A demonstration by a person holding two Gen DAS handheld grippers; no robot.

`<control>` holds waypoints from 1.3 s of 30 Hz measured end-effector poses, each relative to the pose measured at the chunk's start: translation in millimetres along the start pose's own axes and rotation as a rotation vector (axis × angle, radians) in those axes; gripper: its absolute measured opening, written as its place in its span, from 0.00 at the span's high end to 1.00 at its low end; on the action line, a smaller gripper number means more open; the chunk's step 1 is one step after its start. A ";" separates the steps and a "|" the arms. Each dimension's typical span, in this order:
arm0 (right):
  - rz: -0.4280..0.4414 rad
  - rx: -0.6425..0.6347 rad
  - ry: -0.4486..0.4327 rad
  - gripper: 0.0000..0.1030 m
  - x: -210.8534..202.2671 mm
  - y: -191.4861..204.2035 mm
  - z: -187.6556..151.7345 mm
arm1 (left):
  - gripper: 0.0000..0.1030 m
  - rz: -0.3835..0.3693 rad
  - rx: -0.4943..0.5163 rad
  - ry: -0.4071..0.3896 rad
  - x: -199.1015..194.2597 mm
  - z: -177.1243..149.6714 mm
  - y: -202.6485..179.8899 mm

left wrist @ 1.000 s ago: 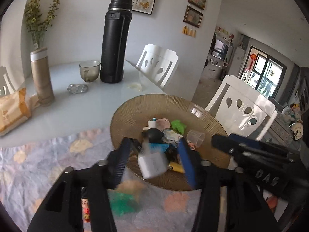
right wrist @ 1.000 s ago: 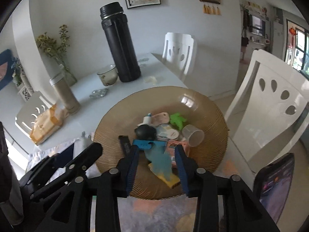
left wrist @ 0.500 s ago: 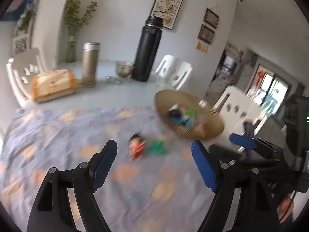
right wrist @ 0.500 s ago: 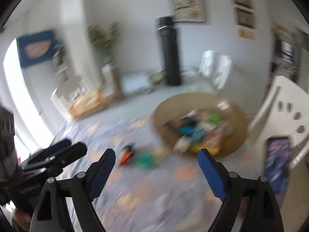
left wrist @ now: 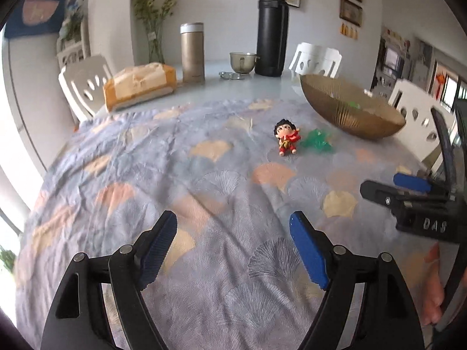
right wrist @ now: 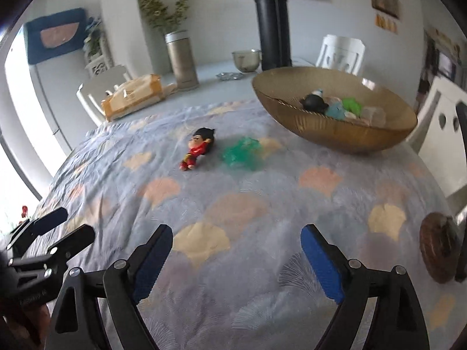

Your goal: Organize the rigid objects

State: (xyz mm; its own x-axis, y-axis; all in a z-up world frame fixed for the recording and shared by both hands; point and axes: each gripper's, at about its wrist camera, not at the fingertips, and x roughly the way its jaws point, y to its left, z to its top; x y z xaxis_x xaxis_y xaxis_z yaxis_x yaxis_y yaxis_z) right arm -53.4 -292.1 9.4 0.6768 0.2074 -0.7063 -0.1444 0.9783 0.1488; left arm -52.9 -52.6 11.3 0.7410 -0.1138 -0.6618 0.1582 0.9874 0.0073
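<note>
A small red-and-black figurine [left wrist: 286,140] [right wrist: 198,148] and a green translucent toy [left wrist: 317,143] [right wrist: 241,154] lie on the patterned cloth, left of a brown ribbed bowl [left wrist: 344,108] [right wrist: 329,129]. The bowl holds several small objects, among them a black one [right wrist: 313,102] and a green one [right wrist: 351,105]. My left gripper [left wrist: 233,240] is open and empty, near the front of the cloth. My right gripper [right wrist: 236,255] is open and empty too, well short of the toys. Each gripper shows at the edge of the other's view.
At the back of the table stand a black flask [left wrist: 271,29], a gold tumbler [left wrist: 192,53], a glass cup [left wrist: 242,61] and a wrapped loaf [left wrist: 140,85]. White chairs [left wrist: 316,58] ring the table. A brown round object [right wrist: 437,248] lies at the right edge.
Both grippers were over the bowl, the left around a white block, the right around a blue object. Both have opened and pulled back over the cloth, empty.
</note>
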 end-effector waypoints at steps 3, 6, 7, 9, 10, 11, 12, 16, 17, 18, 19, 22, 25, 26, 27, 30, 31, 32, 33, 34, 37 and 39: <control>-0.021 -0.020 0.000 0.14 -1.8 5.1 -1.4 | 0.22 0.016 0.055 0.002 -1.9 -1.8 -9.6; -0.068 -0.074 -0.011 0.14 -0.1 18.0 -2.6 | 0.21 0.015 0.060 -0.007 -4.6 -2.4 -9.3; -0.083 -0.101 -0.014 0.14 -0.1 23.6 -3.6 | 0.21 0.015 0.049 -0.005 -4.5 -2.2 -7.3; -0.100 -0.134 -0.021 0.14 -0.4 30.0 -5.6 | 0.21 0.011 0.031 -0.001 -4.0 -1.7 -3.5; -0.106 -0.147 -0.024 0.14 -0.9 32.3 -6.3 | 0.21 0.007 0.022 0.000 -3.7 -1.5 -1.8; -0.108 -0.154 -0.025 0.13 -1.1 33.4 -6.8 | 0.21 0.004 0.013 0.000 -3.7 -1.5 0.3; -0.107 -0.156 -0.026 0.12 -1.2 33.7 -7.1 | 0.21 0.005 0.011 0.001 -3.5 -1.5 0.9; -0.089 -0.114 -0.024 0.10 -1.9 23.9 -5.3 | 0.21 0.011 0.022 0.001 -3.1 -1.8 -1.3; -0.082 -0.102 -0.021 0.10 -1.7 21.5 -4.9 | 0.21 0.015 0.026 0.003 -2.7 -1.9 -2.3; -0.073 -0.087 -0.017 0.10 -1.3 18.7 -4.1 | 0.21 0.017 0.028 0.005 -2.3 -2.0 -2.8; -0.064 -0.071 -0.012 0.10 -0.6 15.6 -3.5 | 0.21 0.017 0.030 0.007 -1.8 -2.0 -3.3; -0.038 -0.027 0.003 0.08 0.9 8.4 -2.0 | 0.21 0.017 0.028 0.009 -1.5 -2.1 -2.9; -0.012 0.021 0.003 0.08 -0.2 -0.3 -0.5 | 0.21 0.018 0.029 0.009 -1.6 -2.2 -3.1; -0.005 0.039 0.000 0.08 -0.7 -3.8 0.2 | 0.21 0.019 0.031 0.008 -2.0 -2.3 -3.3; 0.002 0.062 -0.003 0.08 -1.2 -8.1 0.7 | 0.21 0.018 0.031 0.008 -1.6 -2.1 -2.9; 0.021 0.118 0.001 0.08 -1.0 -19.0 2.9 | 0.21 -0.037 0.016 0.070 5.9 5.2 0.3; 0.030 0.133 0.010 0.08 0.3 -21.8 4.0 | 0.21 -0.111 -0.016 0.105 9.1 13.2 4.8; 0.047 0.146 0.031 0.08 3.7 -24.7 6.1 | 0.21 -0.194 -0.057 0.125 11.0 25.9 10.4; 0.060 0.155 0.063 0.08 9.0 -26.4 9.3 | 0.21 -0.248 -0.082 0.125 11.4 38.1 14.0; 0.061 0.143 0.101 0.08 15.1 -25.2 13.7 | 0.21 -0.292 -0.091 0.123 12.6 55.5 16.1; 0.046 0.062 0.159 0.08 25.7 -14.7 31.7 | 0.21 -0.280 -0.028 0.093 23.3 97.3 7.1; 0.087 0.040 0.170 0.08 32.4 -12.8 45.9 | 0.21 -0.256 0.024 0.097 43.2 115.8 -6.6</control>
State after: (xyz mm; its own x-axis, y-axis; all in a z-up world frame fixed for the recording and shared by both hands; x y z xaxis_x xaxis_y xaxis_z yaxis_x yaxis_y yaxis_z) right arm 3.5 -297.8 16.4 0.5308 0.2917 -0.7957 -0.1663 0.9565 0.2398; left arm 53.6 -76.7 69.4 0.6095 -0.3468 -0.7129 0.3485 0.9249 -0.1520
